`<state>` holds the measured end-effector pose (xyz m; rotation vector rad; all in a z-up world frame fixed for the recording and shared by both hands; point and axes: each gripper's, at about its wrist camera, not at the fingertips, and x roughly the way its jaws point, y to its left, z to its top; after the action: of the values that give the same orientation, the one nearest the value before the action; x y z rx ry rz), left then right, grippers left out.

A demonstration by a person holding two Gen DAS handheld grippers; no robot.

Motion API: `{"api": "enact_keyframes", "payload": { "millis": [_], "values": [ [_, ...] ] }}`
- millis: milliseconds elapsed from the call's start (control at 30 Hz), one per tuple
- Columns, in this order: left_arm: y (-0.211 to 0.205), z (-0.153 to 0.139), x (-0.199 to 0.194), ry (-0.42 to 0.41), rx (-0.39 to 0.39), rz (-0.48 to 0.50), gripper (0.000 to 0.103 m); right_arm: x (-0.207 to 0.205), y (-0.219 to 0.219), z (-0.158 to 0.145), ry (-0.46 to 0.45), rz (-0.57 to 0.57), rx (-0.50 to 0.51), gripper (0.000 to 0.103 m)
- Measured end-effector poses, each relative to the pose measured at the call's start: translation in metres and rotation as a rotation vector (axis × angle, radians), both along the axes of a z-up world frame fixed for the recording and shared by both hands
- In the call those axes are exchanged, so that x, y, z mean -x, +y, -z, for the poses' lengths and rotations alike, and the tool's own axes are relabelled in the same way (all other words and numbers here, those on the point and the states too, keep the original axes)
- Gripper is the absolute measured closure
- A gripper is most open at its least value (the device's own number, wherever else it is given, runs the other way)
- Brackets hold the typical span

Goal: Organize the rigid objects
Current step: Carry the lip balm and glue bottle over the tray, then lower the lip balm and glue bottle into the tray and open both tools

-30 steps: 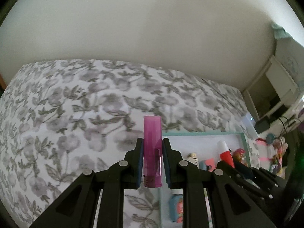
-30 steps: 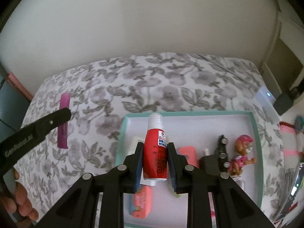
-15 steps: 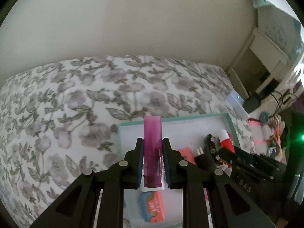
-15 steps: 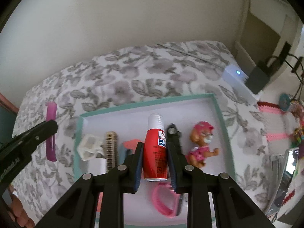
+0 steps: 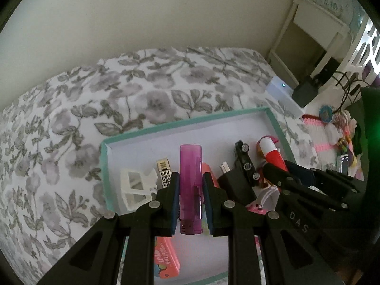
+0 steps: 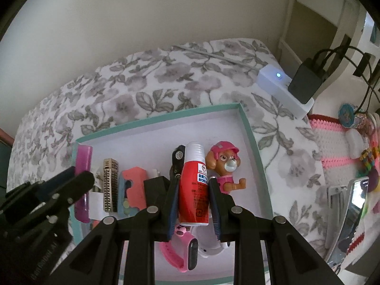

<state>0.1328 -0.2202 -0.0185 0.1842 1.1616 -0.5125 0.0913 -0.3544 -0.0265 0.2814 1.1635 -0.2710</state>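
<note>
Left gripper (image 5: pixel 190 187) clenched on purple lighter (image 5: pixel 190 163), right gripper (image 6: pixel 192 190) grasping red tube (image 6: pixel 193 185), both poised over teal tray (image 6: pixel 251 137), likely for drop-off among 2 rows

Far half of the tray (image 6: pixel 249 128) floor bare, near half crowded by toy dog (image 6: pixel 224 166), black car (image 6: pixel 177 159), pink watch (image 6: pixel 182 254)

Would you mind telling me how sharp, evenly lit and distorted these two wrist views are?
Left wrist: soft daylight, dark fisheye corners, green glare at the right edge, purple lighter sharp. Right wrist: the teal tray rim bows, red bottle label readable, no motion blur.
</note>
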Motion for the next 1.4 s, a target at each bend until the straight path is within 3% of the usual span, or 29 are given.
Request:
{"api": "enact_keyframes", "payload": {
  "millis": [367,800,967,1300,1400],
  "values": [
    [-0.001,0.032,0.0,0.063,-0.05,-0.008,0.083,-0.003,0.003,0.026,0.07,-0.015,-0.005,0.077],
    [-0.001,0.044,-0.001,0.119,-0.044,-0.024,0.083,-0.003,0.003,0.027,0.073,-0.02,-0.007,0.077],
    [0.002,0.037,-0.002,0.116,-0.038,-0.038,0.07,-0.004,0.005,0.023,0.077,-0.027,0.007,0.076],
    [0.02,0.004,-0.01,0.032,0.011,-0.109,0.068,0.0,0.006,-0.015,-0.018,-0.032,0.038,0.076],
    [0.03,0.0,-0.014,0.007,0.002,-0.155,0.057,-0.001,0.007,-0.019,-0.025,-0.03,0.05,0.076]
  ]
}}
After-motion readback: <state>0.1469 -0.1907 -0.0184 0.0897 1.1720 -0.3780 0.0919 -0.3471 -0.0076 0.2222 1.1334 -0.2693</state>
